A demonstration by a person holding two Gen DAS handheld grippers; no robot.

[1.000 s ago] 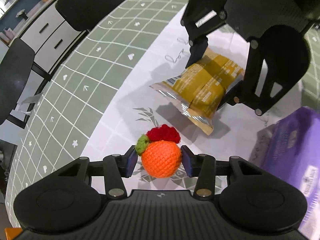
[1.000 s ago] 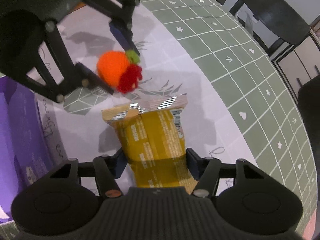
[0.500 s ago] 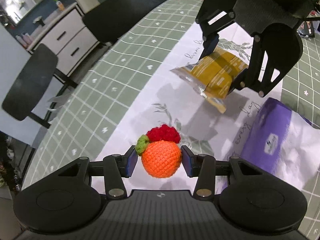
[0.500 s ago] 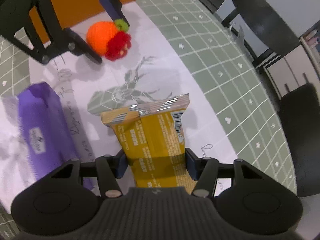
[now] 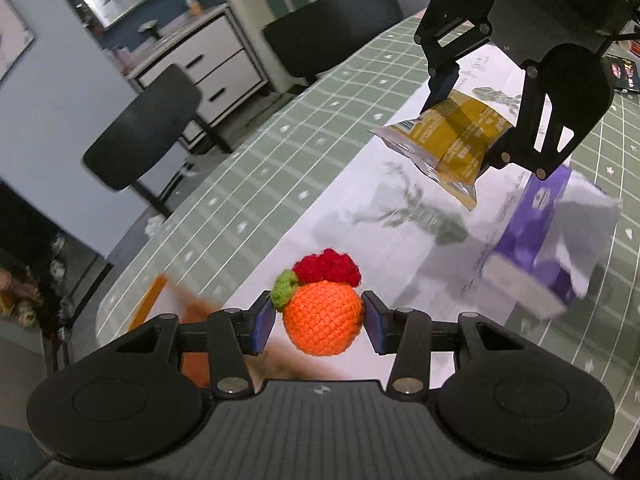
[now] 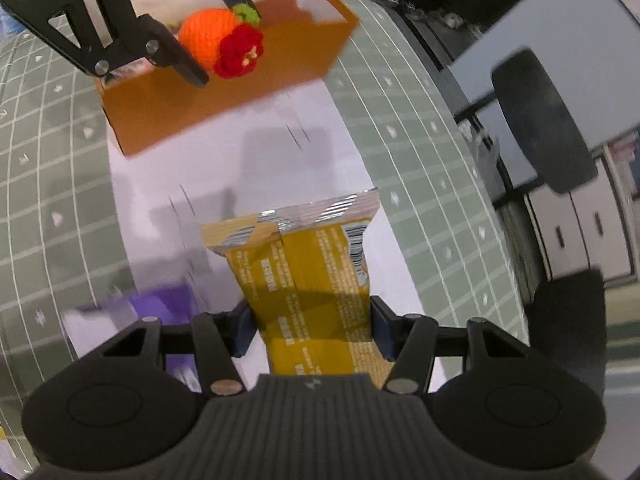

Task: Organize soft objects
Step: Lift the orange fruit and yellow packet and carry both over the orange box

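An orange crocheted ball (image 5: 323,316) with a red flower and a green leaf is clamped between the pads of my left gripper (image 5: 319,322), held above the table. The right wrist view shows that ball (image 6: 208,38) hanging over the orange box (image 6: 224,76), still in the left gripper (image 6: 202,28). My right gripper (image 6: 312,328) is shut on a yellow snack packet (image 6: 310,272), lifted off the white cloth. From the left wrist view the packet (image 5: 452,142) hangs in the right gripper (image 5: 468,124) at the upper right.
A purple and white tissue pack (image 5: 552,232) lies on the white cloth (image 5: 360,216) over the green gridded tablecloth (image 5: 248,184). Black chairs (image 5: 140,136) and a white drawer cabinet (image 5: 200,64) stand past the table's edge. The orange box's corner (image 5: 150,300) shows under my left gripper.
Both grippers have risen from the table with their loads. The left one carried the ball to above the orange box, which has come into view; the packet now hangs clear of the cloth.
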